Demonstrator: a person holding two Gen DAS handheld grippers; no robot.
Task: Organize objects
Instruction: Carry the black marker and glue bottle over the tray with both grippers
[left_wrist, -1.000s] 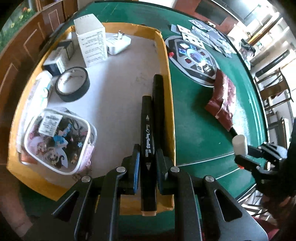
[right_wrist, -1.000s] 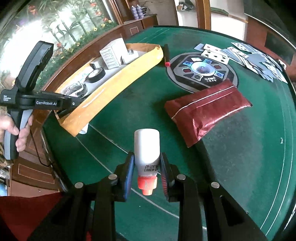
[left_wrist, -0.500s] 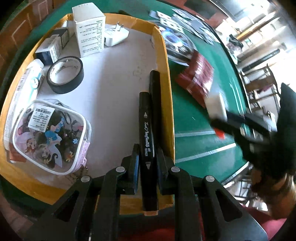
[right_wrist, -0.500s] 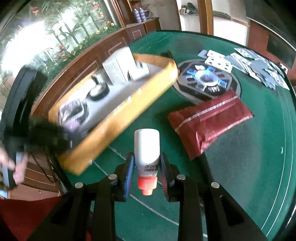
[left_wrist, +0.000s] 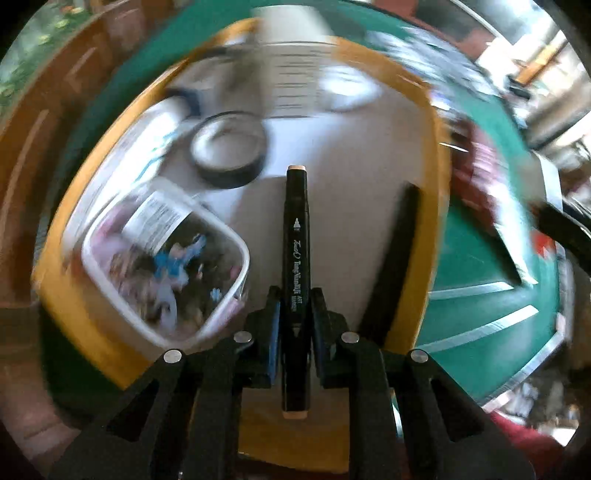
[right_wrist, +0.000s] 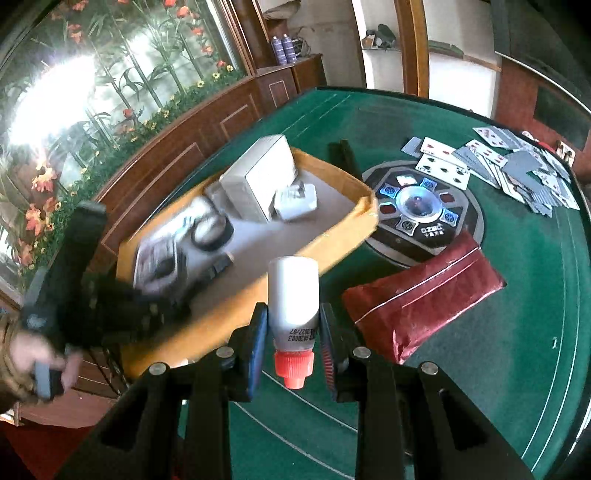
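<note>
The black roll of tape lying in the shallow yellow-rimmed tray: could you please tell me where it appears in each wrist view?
Left wrist view: the black roll of tape lies upper centre, just beyond the held marker's tip.
Right wrist view: the roll sits left of centre, below the white carton.
Shared landmark: the yellow-rimmed tray holding it.

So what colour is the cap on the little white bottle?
Orange-red cap, clearest in the right wrist view.

My matt black plastic fingers (left_wrist: 272, 332) gripped a smooth black plastic marker (left_wrist: 295, 258). The table (right_wrist: 517, 332) wore matt green felt; the tray (right_wrist: 332, 243) looked like plain yellow cardboard, the red pouch (right_wrist: 424, 299) glossy.
</note>
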